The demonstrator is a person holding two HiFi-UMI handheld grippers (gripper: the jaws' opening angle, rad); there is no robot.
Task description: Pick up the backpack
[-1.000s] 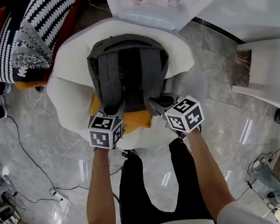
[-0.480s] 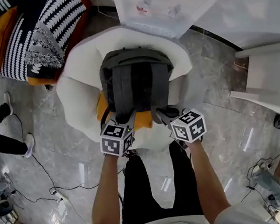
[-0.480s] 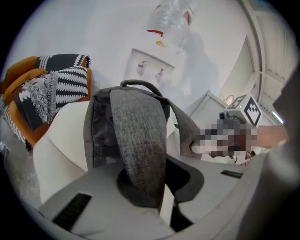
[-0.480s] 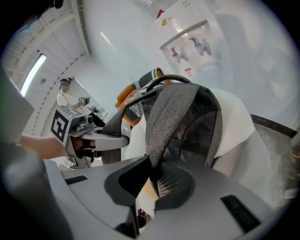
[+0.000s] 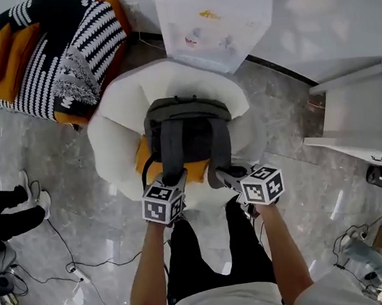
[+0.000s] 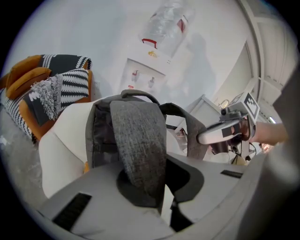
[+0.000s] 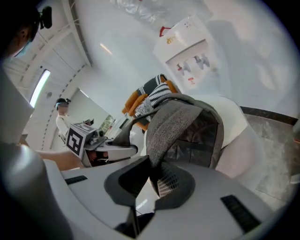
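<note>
A dark grey backpack (image 5: 188,131) hangs back-side up over the white round armchair (image 5: 121,115), its two straps stretched toward me. My left gripper (image 5: 178,177) is shut on the left shoulder strap (image 5: 171,151). In the left gripper view that strap (image 6: 138,145) runs down between the closed jaws of the left gripper (image 6: 159,185). My right gripper (image 5: 220,174) is shut on the right strap (image 5: 221,148). The right gripper view shows this strap (image 7: 171,126) pinched in the right gripper (image 7: 150,178), with the backpack body (image 7: 201,136) beyond.
An orange cushion (image 5: 143,154) lies under the backpack on the chair. A water dispenser (image 5: 209,22) stands behind the chair. A striped sofa with cushions (image 5: 61,54) is at far left, a white shelf unit (image 5: 359,114) at right. Cables (image 5: 74,266) and another person's legs (image 5: 4,206) are on the floor at left.
Both grippers have risen with the straps still in them, and the backpack has been drawn up off the chair seat. The bystander's legs at left have shifted.
</note>
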